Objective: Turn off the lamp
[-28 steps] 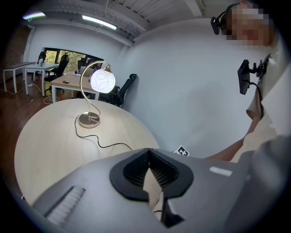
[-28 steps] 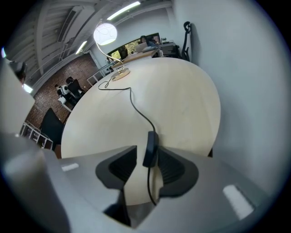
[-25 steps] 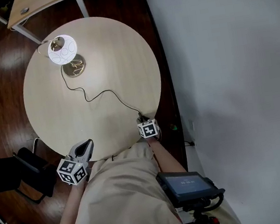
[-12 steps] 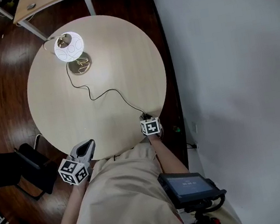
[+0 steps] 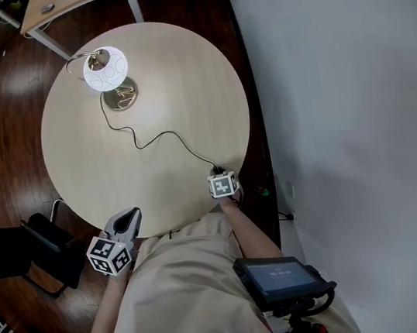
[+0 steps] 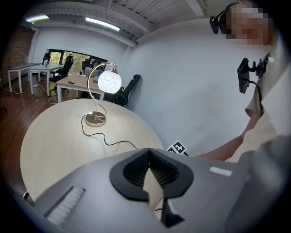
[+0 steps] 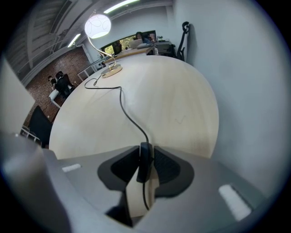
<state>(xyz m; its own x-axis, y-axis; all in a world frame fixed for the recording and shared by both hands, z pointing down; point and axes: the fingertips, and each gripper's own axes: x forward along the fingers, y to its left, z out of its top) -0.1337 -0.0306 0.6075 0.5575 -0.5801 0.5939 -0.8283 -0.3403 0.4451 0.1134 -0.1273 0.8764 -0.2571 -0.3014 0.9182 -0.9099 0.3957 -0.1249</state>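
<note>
Gripping tool: the right tool [image 7: 145, 149] has just been closing its jaws, and its pads now press on both sides of the black switch [image 7: 143, 166] on the cord [image 5: 158, 137].
Place of the grip: the near edge of the round surface [image 5: 178, 72], with the right tool pointing steeply down.
Idle tool: the left tool [image 6: 148, 151] has its jaws narrow, tips together, with nothing between them. It hangs just off the near-left edge of the surface, well apart from the cord.
Light: the lamp [image 5: 105, 68] stands upright at the far left of the surface. Its round white shade is lit, on a curved stem above a round metal base [image 5: 120, 99].
Wire: the cord runs in loose bends from the base across the surface to the switch.
Seat: a black chair [image 5: 18, 254] stands on the wooden floor [image 5: 3, 155], left of the surface.
</note>
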